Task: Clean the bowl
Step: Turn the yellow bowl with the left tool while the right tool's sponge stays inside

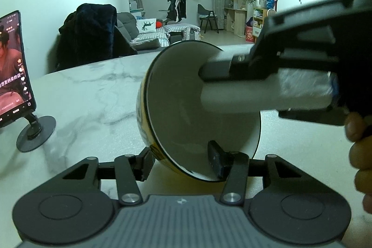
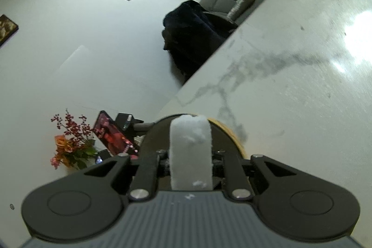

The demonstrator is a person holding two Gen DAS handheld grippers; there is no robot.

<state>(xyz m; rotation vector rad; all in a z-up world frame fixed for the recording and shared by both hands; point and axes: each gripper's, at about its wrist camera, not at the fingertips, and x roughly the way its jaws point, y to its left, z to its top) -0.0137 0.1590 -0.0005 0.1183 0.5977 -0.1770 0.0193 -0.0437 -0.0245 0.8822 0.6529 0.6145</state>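
Observation:
A yellow bowl [image 1: 186, 117] with a white inside is held tilted on its side above the marble table [image 1: 88, 94]. My left gripper [image 1: 183, 164] is shut on the bowl's lower rim, one finger outside, one inside. My right gripper [image 1: 204, 83] comes in from the right, shut on a white sponge [image 1: 267, 94] whose end presses into the bowl's inside. In the right wrist view the white sponge [image 2: 191, 152] sits between the fingers of my right gripper [image 2: 191, 159] and reaches into the bowl [image 2: 223, 138], whose yellow edge shows on the right.
A phone on a round stand [image 1: 14, 76] plays a video at the table's left edge. A hand [image 1: 360, 155] holds the right gripper. A flower bunch [image 2: 69, 145] stands beside the phone [image 2: 114, 134]. A chair draped in dark cloth [image 1: 90, 34] is behind the table.

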